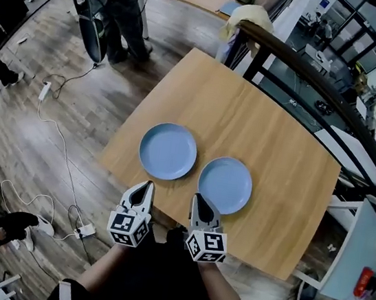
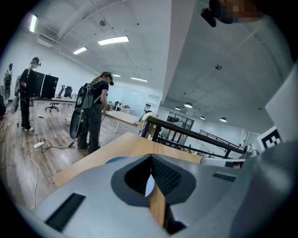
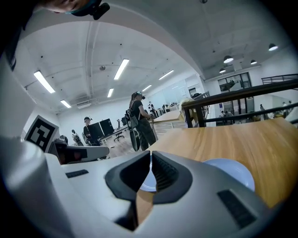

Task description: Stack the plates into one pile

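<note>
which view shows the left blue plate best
The head view: the round blue plate on the left lies whole and unobstructed on the wooden table. The left gripper view catches only a sliver of it above the left tool. The right gripper view appears to show only the other plate.

Light: bright and even, from long white ceiling lamps [image 2: 113, 40].
Shadows: soft and faint on the square light-brown wooden table [image 1: 249, 113].
Edges: bent round, with dark corners in both gripper views.
Blur: little; the far-off room looks a bit soft.
</note>
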The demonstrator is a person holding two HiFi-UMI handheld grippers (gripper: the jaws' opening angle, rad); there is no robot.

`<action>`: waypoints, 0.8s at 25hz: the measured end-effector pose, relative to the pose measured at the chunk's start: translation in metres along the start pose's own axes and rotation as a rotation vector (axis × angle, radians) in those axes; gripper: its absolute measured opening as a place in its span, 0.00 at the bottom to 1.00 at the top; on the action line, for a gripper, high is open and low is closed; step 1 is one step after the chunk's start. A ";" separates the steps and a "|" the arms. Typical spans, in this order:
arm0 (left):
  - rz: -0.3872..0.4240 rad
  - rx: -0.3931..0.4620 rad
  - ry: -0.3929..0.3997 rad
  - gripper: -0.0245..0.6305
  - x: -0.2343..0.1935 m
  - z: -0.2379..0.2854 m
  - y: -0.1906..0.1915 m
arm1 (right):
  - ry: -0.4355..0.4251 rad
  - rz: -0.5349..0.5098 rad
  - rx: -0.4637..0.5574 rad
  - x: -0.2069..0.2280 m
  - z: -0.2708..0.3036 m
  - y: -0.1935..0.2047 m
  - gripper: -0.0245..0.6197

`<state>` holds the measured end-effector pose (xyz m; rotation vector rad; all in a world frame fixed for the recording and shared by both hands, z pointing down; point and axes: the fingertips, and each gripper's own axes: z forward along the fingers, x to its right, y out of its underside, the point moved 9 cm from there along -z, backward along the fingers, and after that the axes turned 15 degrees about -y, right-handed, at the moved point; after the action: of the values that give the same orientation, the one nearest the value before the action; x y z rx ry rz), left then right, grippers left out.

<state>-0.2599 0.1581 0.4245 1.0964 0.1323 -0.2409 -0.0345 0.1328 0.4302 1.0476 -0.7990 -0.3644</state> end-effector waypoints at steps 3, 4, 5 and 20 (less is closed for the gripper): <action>0.017 -0.020 0.042 0.07 -0.022 0.020 -0.015 | 0.049 0.014 0.000 -0.008 0.022 0.002 0.09; 0.025 -0.028 0.056 0.07 -0.029 0.027 -0.019 | 0.066 0.021 0.000 -0.011 0.028 0.003 0.09; 0.033 -0.037 0.069 0.07 -0.036 0.034 -0.023 | 0.083 0.029 0.002 -0.013 0.035 0.003 0.09; 0.119 -0.217 0.188 0.07 -0.113 0.123 -0.033 | 0.368 0.136 0.015 -0.012 0.102 0.021 0.10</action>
<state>-0.3787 0.0486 0.4774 0.9055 0.2542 -0.0154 -0.1192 0.0862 0.4703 1.0295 -0.5382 -0.0450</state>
